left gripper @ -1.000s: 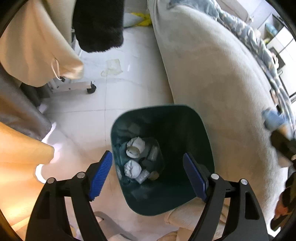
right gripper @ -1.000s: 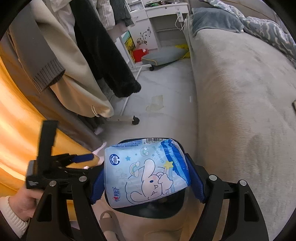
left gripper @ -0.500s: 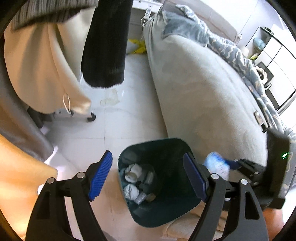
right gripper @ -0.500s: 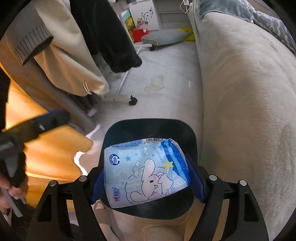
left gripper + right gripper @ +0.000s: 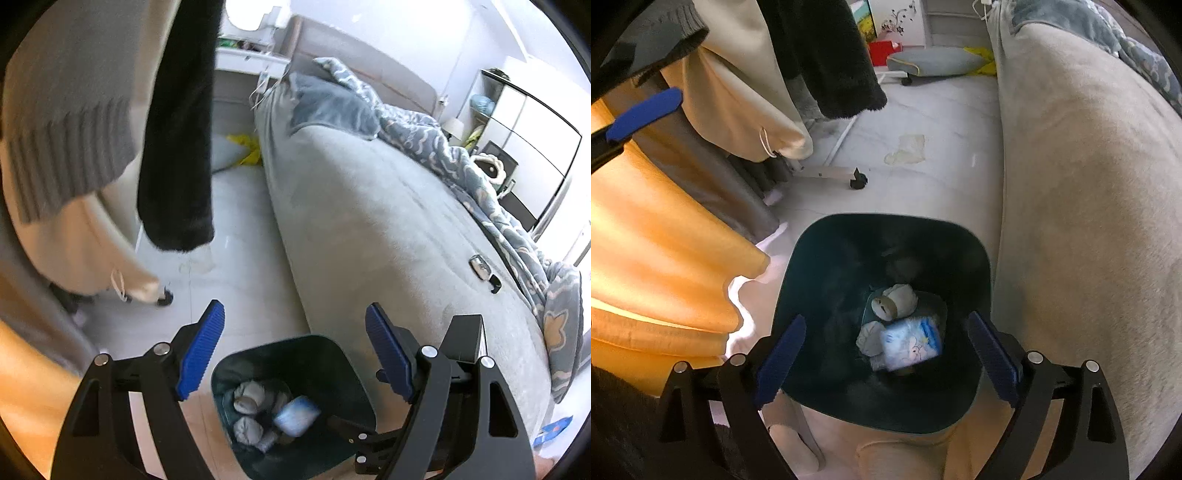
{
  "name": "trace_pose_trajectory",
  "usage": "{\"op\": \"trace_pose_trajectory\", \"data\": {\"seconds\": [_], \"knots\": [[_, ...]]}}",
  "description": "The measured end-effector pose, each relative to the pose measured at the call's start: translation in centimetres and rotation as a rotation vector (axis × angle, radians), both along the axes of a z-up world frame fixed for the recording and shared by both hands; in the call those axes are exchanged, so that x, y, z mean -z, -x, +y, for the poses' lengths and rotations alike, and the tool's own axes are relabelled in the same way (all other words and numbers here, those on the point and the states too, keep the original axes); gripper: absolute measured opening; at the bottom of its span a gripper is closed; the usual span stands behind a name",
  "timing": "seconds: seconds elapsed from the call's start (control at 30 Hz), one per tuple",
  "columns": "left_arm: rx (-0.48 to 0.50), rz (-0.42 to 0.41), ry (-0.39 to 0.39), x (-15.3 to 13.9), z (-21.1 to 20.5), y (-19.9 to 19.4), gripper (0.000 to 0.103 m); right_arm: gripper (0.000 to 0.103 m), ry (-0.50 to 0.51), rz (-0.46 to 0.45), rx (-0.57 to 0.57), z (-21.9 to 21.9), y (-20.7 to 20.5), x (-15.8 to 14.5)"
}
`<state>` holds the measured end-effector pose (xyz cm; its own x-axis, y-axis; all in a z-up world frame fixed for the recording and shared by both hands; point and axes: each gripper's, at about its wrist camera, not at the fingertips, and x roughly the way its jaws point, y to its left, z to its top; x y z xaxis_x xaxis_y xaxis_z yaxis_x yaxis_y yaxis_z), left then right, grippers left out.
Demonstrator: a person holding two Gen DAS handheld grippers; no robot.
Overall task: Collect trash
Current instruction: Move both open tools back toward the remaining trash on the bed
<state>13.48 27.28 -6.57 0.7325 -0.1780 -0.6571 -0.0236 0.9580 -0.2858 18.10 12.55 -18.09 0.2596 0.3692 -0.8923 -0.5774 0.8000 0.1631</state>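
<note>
blue packet dropped into a dark bin beside a grey bed.

the packet (image 5: 911,343) is seen lying at the bottom of the bin (image 5: 886,236), on crumpled white tissues (image 5: 895,300). the right gripper (image 5: 886,356) is held above the bin's mouth, its jaws having just been opening and now spread wide with nothing between them. the left gripper (image 5: 295,354) is held higher, jaws parted and empty, with the bin (image 5: 291,347) below them. the bin is set on a pale floor (image 5: 923,122), just beside the bed (image 5: 1089,221). hanging clothes (image 5: 92,129) are seen to the left.
</note>
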Motion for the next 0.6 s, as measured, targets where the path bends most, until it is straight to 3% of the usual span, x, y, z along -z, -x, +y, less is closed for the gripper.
{"op": "trace_pose_trajectory", "data": {"seconds": [0.37,0.6], "knots": [[0.105,-0.108,-0.079,-2.1,-7.4,-2.3,0.081,0.092,-0.019,-0.2,-0.021,-7.6,0.2,-4.0],[0.16,-0.126,-0.069,-2.5,-13.5,-4.4,0.081,0.092,-0.045,-0.297,0.093,-14.8,-1.7,-6.6]]}}
